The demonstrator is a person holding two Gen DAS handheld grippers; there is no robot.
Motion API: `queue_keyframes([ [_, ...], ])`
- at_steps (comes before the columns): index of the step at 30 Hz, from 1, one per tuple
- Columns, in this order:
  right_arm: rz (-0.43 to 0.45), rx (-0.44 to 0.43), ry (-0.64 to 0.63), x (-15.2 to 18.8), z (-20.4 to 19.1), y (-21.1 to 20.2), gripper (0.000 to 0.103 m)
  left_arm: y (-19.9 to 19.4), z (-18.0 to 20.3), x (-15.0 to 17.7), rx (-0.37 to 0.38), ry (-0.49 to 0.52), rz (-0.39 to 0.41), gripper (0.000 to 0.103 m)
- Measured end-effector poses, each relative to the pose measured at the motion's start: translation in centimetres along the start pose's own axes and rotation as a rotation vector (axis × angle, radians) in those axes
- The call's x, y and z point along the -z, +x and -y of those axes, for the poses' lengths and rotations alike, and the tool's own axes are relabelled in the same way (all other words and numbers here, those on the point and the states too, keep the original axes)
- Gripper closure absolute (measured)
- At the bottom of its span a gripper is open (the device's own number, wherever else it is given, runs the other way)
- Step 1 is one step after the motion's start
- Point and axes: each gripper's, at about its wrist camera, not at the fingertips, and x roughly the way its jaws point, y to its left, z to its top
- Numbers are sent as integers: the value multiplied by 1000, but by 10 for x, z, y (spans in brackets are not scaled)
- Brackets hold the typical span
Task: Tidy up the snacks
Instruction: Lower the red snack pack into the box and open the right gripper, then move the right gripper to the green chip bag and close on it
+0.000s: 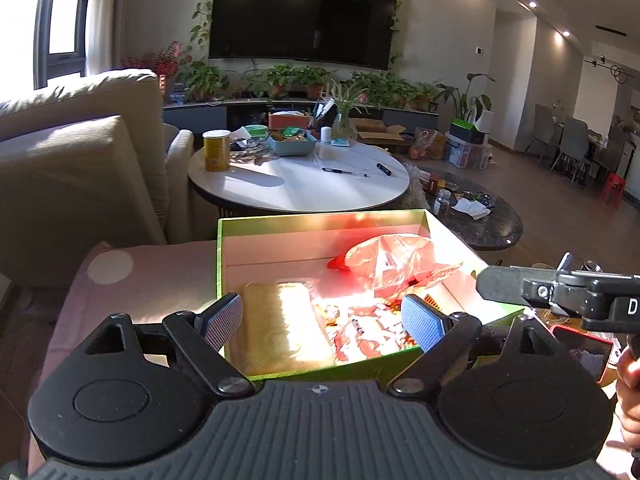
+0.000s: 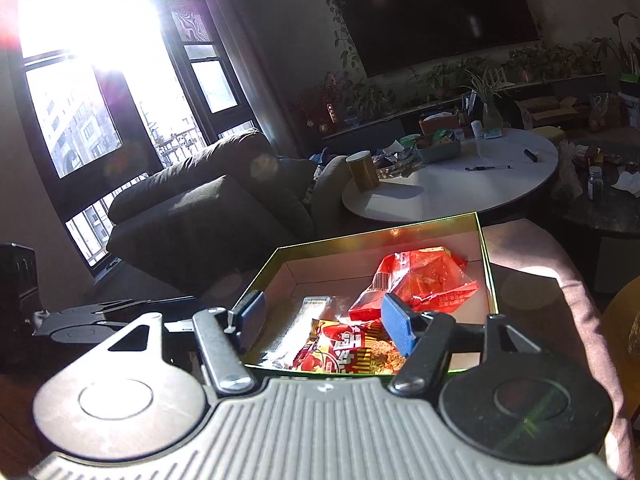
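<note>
Snacks lie inside the green-rimmed box [image 2: 490, 276], which rests on a pink cushioned surface [image 2: 532, 264]. The left hand-held gripper [image 1: 324, 320] and the right hand-held gripper [image 2: 324, 320] are both released, jaws spread, grasping nothing. Both hover at the near rim of the box, with the contents directly ahead and below. The red snack bag [image 2: 420, 280] lies toward the far right corner. The silver packet [image 2: 308, 316] lies with its long axis running away from the near rim. The printed red packet [image 2: 348, 350] appears nearest the right hand-held gripper, just below its fingertips.
</note>
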Motion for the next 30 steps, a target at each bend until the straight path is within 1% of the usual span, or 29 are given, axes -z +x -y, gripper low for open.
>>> queue_keyframes([
  [4,-41,-24,-22,14,-15,-1,52,-22,-14,12,-10,-27,5,17],
  [7,-86,-25,-23,23,-25,3,52,-37,-24,22,-18,-43,3,17],
  [13,-162,-47,-39,45,-46,5,52,-58,-36,48,-26,-58,-9,17],
  [20,-233,-59,-84,66,-67,5,52,-79,-43,79,6,-61,-33,17],
  [25,-271,-37,-118,78,-76,12,52,-82,-45,92,44,-49,-64,17],
  [30,-305,-13,-163,85,-85,22,52,-72,-49,100,37,-55,-98,17],
])
